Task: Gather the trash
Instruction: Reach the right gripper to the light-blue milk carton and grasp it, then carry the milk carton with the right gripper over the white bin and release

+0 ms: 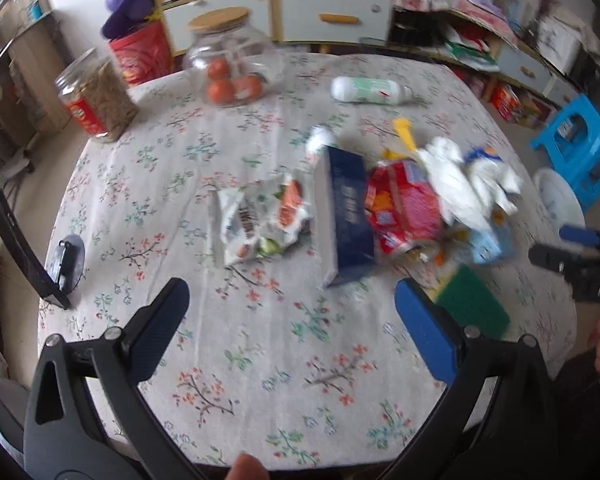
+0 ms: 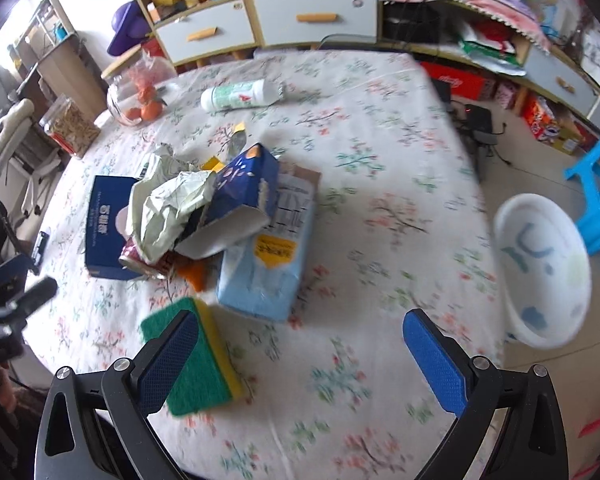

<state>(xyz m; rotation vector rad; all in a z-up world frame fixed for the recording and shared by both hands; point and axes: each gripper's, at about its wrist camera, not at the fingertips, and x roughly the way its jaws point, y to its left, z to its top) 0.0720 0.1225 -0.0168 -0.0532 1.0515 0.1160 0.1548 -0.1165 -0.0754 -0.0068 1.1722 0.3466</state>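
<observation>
Several bits of trash are heaped mid-desk: a crumpled snack bag (image 1: 266, 220), a navy box (image 1: 348, 216), a red wrapper (image 1: 404, 208), white crumpled paper (image 1: 460, 184) and a pale blue pack (image 2: 268, 264). A green-and-yellow sponge (image 2: 196, 356) lies just in front of the pile, and a white bottle (image 1: 370, 90) rests on its side further back. Both tools hover over the floral desk (image 1: 260, 360), the left hand-held gripper (image 1: 292, 300) and right hand-held gripper (image 2: 300, 336) each spread wide, gripping nothing. A white basin (image 2: 544, 276) sits beyond the desk edge.
</observation>
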